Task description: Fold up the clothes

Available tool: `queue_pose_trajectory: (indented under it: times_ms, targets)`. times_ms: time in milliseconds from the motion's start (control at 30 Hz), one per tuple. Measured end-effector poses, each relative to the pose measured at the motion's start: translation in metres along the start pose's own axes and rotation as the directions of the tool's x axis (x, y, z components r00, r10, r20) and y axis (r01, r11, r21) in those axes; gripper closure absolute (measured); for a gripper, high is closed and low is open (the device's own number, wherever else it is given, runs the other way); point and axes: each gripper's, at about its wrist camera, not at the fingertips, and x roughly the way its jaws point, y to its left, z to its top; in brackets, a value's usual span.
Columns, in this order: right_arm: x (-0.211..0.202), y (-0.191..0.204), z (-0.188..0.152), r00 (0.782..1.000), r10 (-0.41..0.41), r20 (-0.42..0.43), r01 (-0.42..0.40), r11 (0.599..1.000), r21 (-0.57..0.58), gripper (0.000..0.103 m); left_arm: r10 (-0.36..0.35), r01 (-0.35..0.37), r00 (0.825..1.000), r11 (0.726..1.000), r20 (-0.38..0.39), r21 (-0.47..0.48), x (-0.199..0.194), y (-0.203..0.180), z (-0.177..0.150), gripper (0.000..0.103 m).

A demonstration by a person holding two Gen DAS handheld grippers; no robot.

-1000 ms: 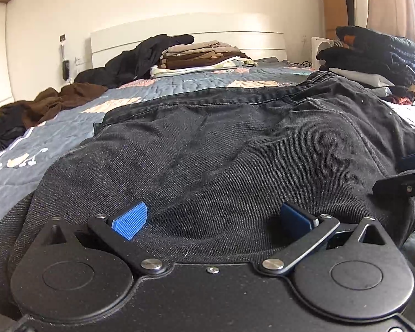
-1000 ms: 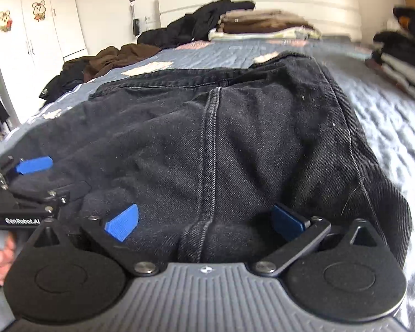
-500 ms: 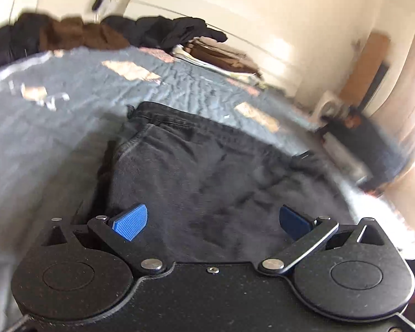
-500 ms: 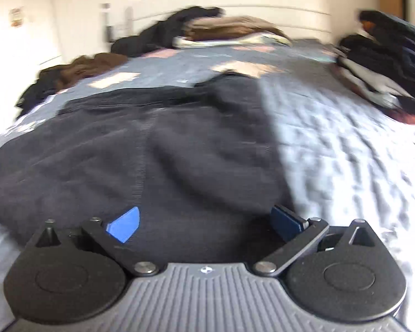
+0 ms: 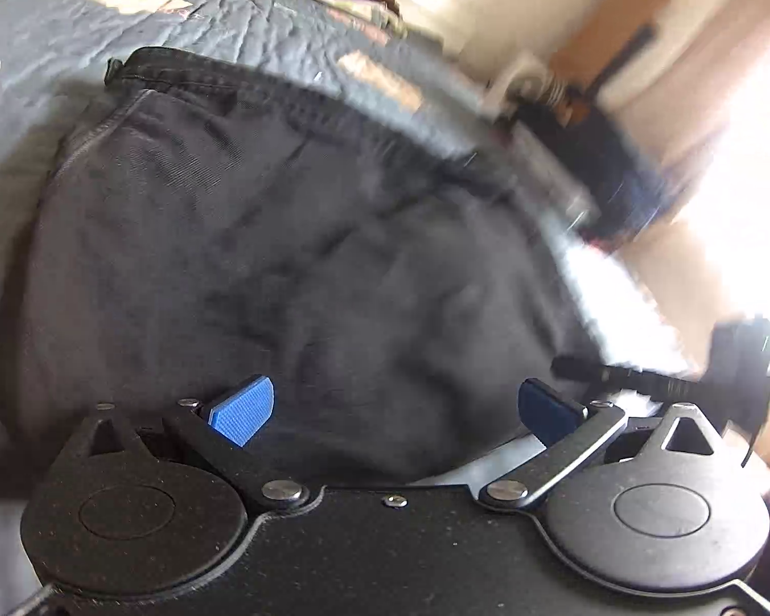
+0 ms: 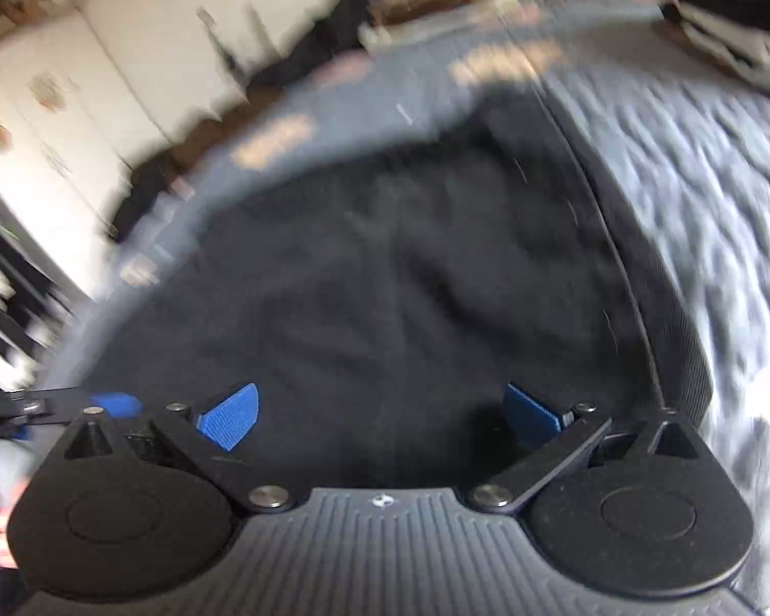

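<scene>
Jeans [image 5: 292,256] lie spread on the bed [image 5: 51,25]. Your left gripper [image 5: 395,410] and right gripper [image 6: 380,416] hover over their near edge, jaws wide, holding nothing.

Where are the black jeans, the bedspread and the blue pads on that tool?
Black jeans [image 5: 292,256]: left wrist view, middle of fabric.
Bedspread [image 6: 693,164]: right wrist view, bare quilted part.
Blue pads [image 5: 241,410]: left wrist view, ribbed face.
</scene>
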Motion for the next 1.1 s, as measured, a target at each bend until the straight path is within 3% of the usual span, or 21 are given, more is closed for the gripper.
queue_pose_trajectory:
  times_ms: [67, 200, 300, 467, 567, 733, 833, 967, 1100]
  targets:
    - [0.010, -0.008, -0.006, 1.000, 0.003, -0.002, -0.003, 1.000, -0.022, 0.001, 0.030, -0.030, 1.000, 0.999, -0.007, 0.022, 0.002, 0.005, 0.000, 0.001]
    - [0.004, 0.000, -0.004, 1.000, -0.012, -0.020, 0.011, 0.999, -0.040, 0.001, -0.002, 0.002, 1.000, 1.000, -0.022, 0.017, -0.020, 0.013, 0.012, 0.001]
    - [-0.002, -0.001, -0.003, 1.000, -0.012, -0.029, 0.010, 0.998, -0.066, 0.001, 0.021, -0.027, 0.999, 0.986, 0.035, 0.166, -0.066, 0.008, 0.021, 0.000]
    - [-0.010, -0.010, -0.008, 1.000, 0.026, 0.017, -0.026, 0.999, -0.025, 0.001, 0.043, -0.067, 0.996, 0.929, 0.074, 0.364, -0.113, 0.039, 0.007, 0.000]
    - [-0.009, -0.006, -0.006, 0.999, 0.027, 0.032, -0.026, 1.000, -0.017, 0.000, 0.066, -0.087, 0.996, 0.920, 0.067, 0.383, -0.114, 0.068, -0.013, 0.000]
    - [-0.002, 0.004, -0.006, 0.999, 0.007, 0.034, -0.005, 0.998, -0.064, 0.000, -0.026, -0.013, 0.996, 0.911, 0.090, 0.413, -0.108, 0.089, -0.026, 0.000]
    - [0.001, 0.007, -0.007, 0.999, -0.007, 0.035, 0.010, 0.996, -0.093, 0.000, -0.081, 0.026, 0.992, 0.883, 0.097, 0.469, -0.105, 0.089, -0.027, 0.001]
    - [0.001, 0.007, -0.006, 0.999, -0.008, 0.033, 0.011, 0.995, -0.098, 0.000, -0.108, 0.065, 0.993, 0.837, 0.048, 0.544, -0.082, 0.092, -0.027, 0.027]
    - [0.004, 0.010, -0.006, 0.999, -0.015, 0.030, 0.019, 0.992, -0.121, 0.000, -0.148, 0.120, 0.989, 0.819, 0.004, 0.561, -0.068, 0.100, -0.022, 0.027]
